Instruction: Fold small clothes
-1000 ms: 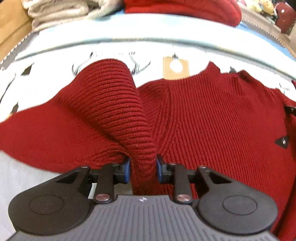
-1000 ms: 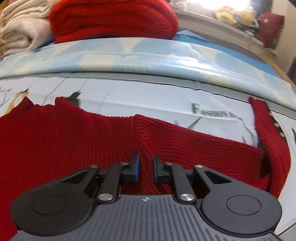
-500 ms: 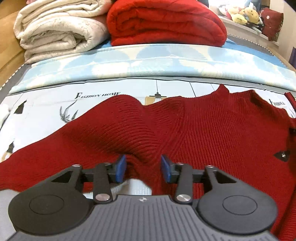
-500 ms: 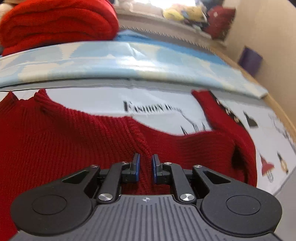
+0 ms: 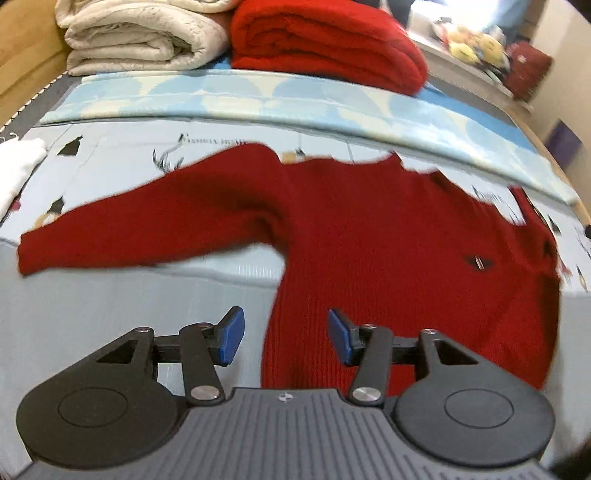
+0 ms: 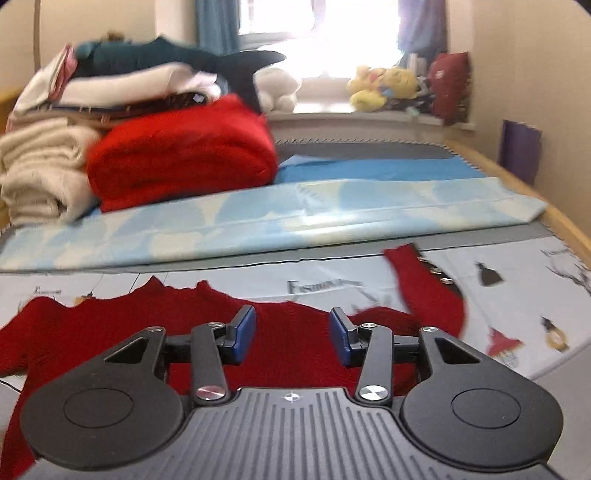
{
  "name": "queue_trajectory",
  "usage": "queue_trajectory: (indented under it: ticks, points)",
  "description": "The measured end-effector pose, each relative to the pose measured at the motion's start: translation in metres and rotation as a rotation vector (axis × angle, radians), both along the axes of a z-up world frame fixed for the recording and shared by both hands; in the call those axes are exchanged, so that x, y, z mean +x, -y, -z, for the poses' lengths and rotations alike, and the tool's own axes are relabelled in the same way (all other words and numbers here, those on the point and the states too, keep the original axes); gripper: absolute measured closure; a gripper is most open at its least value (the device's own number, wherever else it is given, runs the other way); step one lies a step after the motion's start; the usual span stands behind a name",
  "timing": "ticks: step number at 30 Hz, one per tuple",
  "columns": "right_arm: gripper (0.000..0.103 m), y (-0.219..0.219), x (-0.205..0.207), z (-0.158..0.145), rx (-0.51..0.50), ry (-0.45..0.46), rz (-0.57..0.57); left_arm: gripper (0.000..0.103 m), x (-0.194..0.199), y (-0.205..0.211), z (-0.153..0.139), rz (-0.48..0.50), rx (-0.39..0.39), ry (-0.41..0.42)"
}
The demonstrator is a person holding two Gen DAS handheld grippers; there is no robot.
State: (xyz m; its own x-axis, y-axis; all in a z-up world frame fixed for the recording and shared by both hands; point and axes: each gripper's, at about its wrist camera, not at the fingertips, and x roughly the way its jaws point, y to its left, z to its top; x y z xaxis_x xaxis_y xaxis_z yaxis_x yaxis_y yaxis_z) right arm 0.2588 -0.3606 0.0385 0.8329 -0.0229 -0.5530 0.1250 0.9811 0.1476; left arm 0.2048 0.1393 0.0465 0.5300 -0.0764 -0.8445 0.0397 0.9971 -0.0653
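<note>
A dark red knitted sweater (image 5: 388, 251) lies spread flat on the printed white sheet (image 5: 118, 155), one sleeve stretched out to the left. Above its lower left edge hovers my left gripper (image 5: 282, 336), open, its blue pads apart and clear of the knit. In the right wrist view the same sweater (image 6: 110, 325) lies below, its other sleeve (image 6: 424, 291) bent upward at the right. My right gripper (image 6: 291, 338) is raised above the sweater; its jaws are opening and nothing is between them.
A folded red blanket (image 5: 325, 40) and a cream quilt (image 5: 140, 33) are stacked at the back, behind a light blue folded sheet (image 5: 295, 99). A white cloth (image 5: 14, 166) lies at the far left. Plush toys (image 6: 384, 86) sit on the windowsill.
Both grippers let go of the sweater and lifted away from it. The left opened first, the right just now; the raised folds of knit have dropped flat.
</note>
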Motion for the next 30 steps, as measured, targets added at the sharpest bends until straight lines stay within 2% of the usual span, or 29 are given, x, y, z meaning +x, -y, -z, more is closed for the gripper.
queue_trajectory:
  ticks: [2, 4, 5, 6, 7, 10, 14, 19, 20, 22, 24, 27, 29, 30]
  points:
    - [0.057, 0.018, -0.018, 0.011, 0.044, -0.064, 0.026, 0.047, -0.027, -0.005, 0.008, -0.007, -0.038, -0.020]
    - [0.057, 0.032, -0.026, 0.023, 0.107, -0.147, 0.017, 0.048, -0.055, -0.010, 0.032, -0.036, -0.104, -0.059]
    - [0.056, 0.036, -0.029, 0.027, 0.122, -0.171, 0.003, 0.048, -0.067, -0.012, 0.050, -0.051, -0.136, -0.114]
    - [0.056, 0.037, -0.033, 0.032, 0.113, -0.193, -0.005, 0.057, -0.071, -0.012, 0.070, -0.084, -0.148, -0.237]
    - [0.056, 0.036, -0.039, 0.034, 0.088, -0.216, -0.016, 0.059, -0.073, -0.012, 0.081, -0.108, -0.167, -0.301]
    - [0.054, 0.032, -0.043, 0.043, 0.013, -0.261, -0.073, 0.057, -0.073, 0.000, 0.084, -0.042, -0.144, -0.262]
    - [0.049, 0.020, -0.043, 0.050, -0.046, -0.284, -0.132, 0.057, -0.072, 0.017, 0.112, 0.040, -0.092, -0.388]
    - [0.046, 0.008, -0.036, 0.052, -0.045, -0.275, -0.190, 0.057, -0.079, 0.036, 0.119, 0.187, -0.033, -0.407]
    - [0.045, 0.006, -0.033, 0.052, -0.043, -0.267, -0.200, 0.060, -0.080, 0.036, 0.119, 0.201, -0.029, -0.409]
    - [0.040, 0.002, -0.027, 0.052, -0.042, -0.261, -0.210, 0.075, -0.081, 0.035, 0.119, 0.226, -0.024, -0.407]
    - [0.040, -0.002, -0.020, 0.055, -0.049, -0.271, -0.208, 0.086, -0.082, 0.034, 0.118, 0.250, -0.015, -0.396]
    - [0.039, -0.006, -0.008, 0.060, -0.045, -0.294, -0.181, 0.091, -0.085, 0.031, 0.114, 0.267, 0.007, -0.362]
    - [0.038, -0.008, -0.001, 0.063, -0.023, -0.300, -0.154, 0.091, -0.086, 0.023, 0.109, 0.240, 0.027, -0.336]
    - [0.037, -0.008, 0.002, 0.064, -0.012, -0.302, -0.142, 0.095, -0.086, 0.018, 0.106, 0.218, 0.040, -0.323]
